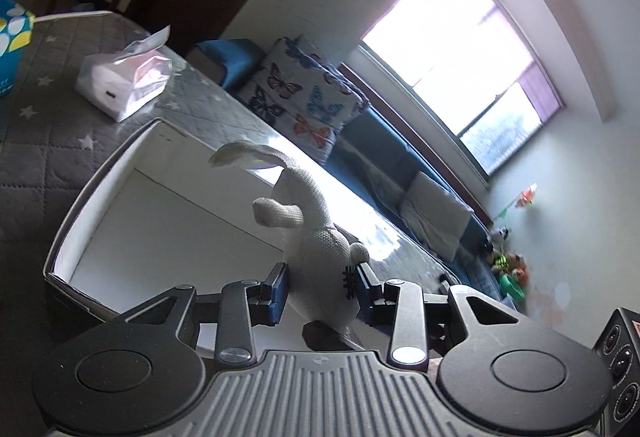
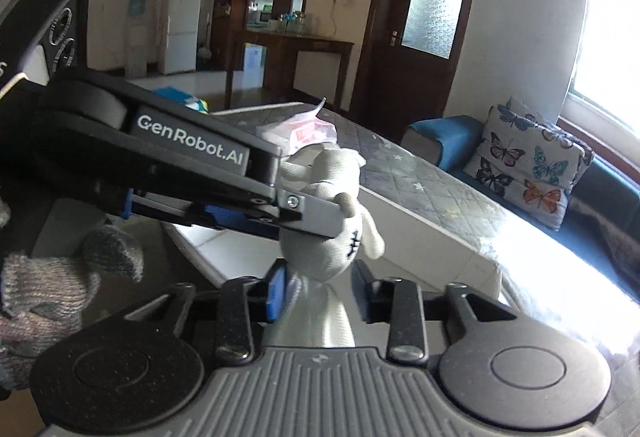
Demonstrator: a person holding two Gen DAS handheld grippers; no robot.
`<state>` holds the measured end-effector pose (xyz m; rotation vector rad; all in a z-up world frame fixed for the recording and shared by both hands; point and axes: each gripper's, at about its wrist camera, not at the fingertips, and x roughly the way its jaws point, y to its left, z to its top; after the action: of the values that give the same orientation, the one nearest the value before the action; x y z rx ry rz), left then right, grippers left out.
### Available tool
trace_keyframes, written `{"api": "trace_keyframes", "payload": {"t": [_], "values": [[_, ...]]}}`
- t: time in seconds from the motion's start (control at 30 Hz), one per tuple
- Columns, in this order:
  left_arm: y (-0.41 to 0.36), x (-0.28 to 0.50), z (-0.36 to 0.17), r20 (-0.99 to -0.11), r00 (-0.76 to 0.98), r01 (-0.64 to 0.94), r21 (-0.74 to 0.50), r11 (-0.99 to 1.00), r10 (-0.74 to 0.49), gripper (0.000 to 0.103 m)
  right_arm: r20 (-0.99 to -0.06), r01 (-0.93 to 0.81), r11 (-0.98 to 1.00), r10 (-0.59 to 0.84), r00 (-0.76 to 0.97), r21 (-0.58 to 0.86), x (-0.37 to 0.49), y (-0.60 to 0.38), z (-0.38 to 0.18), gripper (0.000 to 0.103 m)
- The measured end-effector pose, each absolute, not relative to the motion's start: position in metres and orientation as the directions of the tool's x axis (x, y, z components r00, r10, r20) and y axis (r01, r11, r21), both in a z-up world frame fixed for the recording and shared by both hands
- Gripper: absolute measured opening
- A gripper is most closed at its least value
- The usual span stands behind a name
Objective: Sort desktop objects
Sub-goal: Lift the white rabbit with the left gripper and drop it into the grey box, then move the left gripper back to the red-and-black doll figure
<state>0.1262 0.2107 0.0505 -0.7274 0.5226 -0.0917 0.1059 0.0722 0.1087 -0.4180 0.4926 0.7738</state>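
Blue-padded fingers of the left gripper (image 1: pixel 322 291) clench a white knitted plush rabbit (image 1: pixel 320 241) around its lower body, just beside the black stitched cross on its side. In the left wrist view the toy stands up from the jaws with one long ear curling over at the top and a short arm sticking out to the left. It hangs above the near edge of an open white rectangular storage box (image 1: pixel 160 205) with dark outer walls, which sits on a grey quilted tablecloth with pale stars (image 1: pixel 44 141). Farther back on that cloth lie a soft plastic-wrapped pack of white tissues (image 1: pixel 124 81) and, at the frame's left edge, a teal box with white and yellow petal shapes (image 1: pixel 12 37).

From the right wrist view, the left gripper (image 2: pixel 320 213) comes in from the left, its dark body lettered "GenRobot.AI", and pinches the same rabbit (image 2: pixel 332 237) across the middle. The right gripper (image 2: pixel 322 293) has its blue pads set on either side of the toy's pale lower part; the left pad touches the fabric, while a narrow gap shows beside the right pad, so I cannot tell whether it grips. A grey knitted glove (image 2: pixel 52 285) shows at the left. Behind the table stands a butterfly-print cushion (image 2: pixel 524 161) on a blue sofa.
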Motion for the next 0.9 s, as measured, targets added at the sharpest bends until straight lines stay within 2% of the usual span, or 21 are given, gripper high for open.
{"api": "trace_keyframes", "payload": {"t": [0.17,0.4,0.63,0.77,0.87,0.9], "values": [[0.214,0.129,0.045,-0.431,0.869,-0.118,-0.656,0.745,-0.242,0.043,-0.555,-0.700,0.684,0.508,0.659,-0.206,0.111,0.081,0.098,0.048],[0.212,0.120,0.046,-0.446,0.868,-0.142,-0.644,0.752,-0.217,0.040,-0.525,-0.605,0.775,0.444,0.726,-0.181,0.126,0.066,0.097,0.048],[0.197,0.110,0.051,-0.455,0.859,-0.115,-0.619,0.777,-0.235,0.040,-0.535,-0.617,0.768,0.454,0.713,-0.170,0.122,0.040,0.105,0.050],[0.183,0.101,0.056,-0.457,0.852,-0.081,-0.598,0.798,-0.256,0.040,-0.529,-0.620,0.770,0.467,0.708,-0.150,0.112,0.026,0.112,0.062],[0.170,0.092,0.060,-0.456,0.849,-0.048,-0.569,0.821,-0.266,0.040,-0.522,-0.623,0.769,0.477,0.707,-0.143,0.098,0.012,0.113,0.067],[0.166,0.090,0.060,-0.457,0.847,-0.037,-0.561,0.827,-0.272,0.040,-0.521,-0.622,0.771,0.477,0.708,-0.139,0.092,0.006,0.112,0.073]]}}
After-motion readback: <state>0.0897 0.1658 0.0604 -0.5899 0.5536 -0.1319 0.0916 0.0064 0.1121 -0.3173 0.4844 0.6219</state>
